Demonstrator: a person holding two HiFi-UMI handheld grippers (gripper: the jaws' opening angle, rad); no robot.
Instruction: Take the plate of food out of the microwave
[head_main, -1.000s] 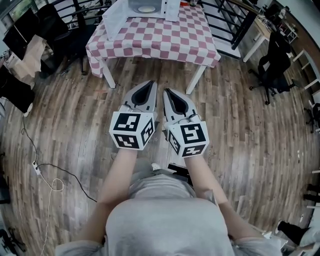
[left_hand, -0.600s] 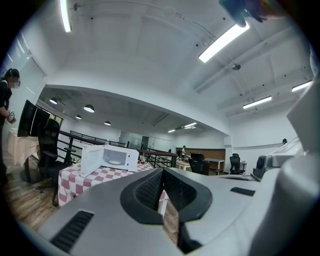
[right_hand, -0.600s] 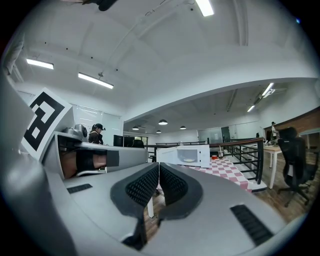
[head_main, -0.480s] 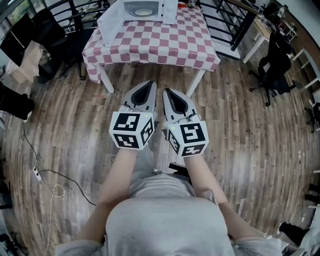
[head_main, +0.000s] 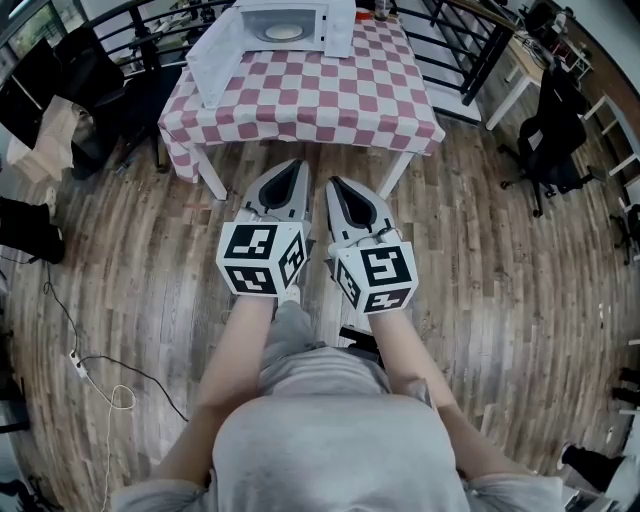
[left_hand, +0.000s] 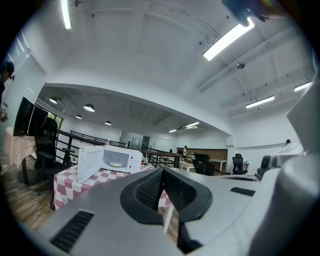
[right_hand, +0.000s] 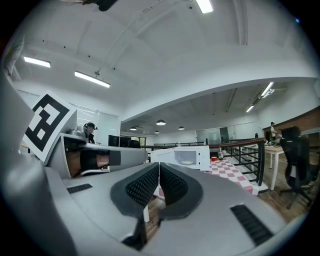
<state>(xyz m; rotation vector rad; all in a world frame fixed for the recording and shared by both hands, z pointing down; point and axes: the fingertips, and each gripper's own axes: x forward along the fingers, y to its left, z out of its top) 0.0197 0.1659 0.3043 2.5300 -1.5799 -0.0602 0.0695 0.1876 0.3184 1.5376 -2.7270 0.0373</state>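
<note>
Looks like the approach bit, with nothing in hand. Got the left gripper and right gripper parked side by side out front, aimed level at the desk ahead and well short of it, over the wood floor. Probably carried that way just to stay lined up on the target and ready to reach in. Fingers on both pinched fully together with nothing in between, checked in each gripper view. Fair enough to keep them closed with nothing within reach, but will need opening before any grab.

As for the plate: sitting inside the microwave at the far end of the checkered desk, well apart from both grippers. Microwave door already swung wide to the left, so probably no handle work needed, just a straight reach into the cavity. Looks round and pale, with something flat and yellowish on top, too small to tell what food. Seems shallow and light, though guessing at a level carry to avoid sliding the food off
</note>
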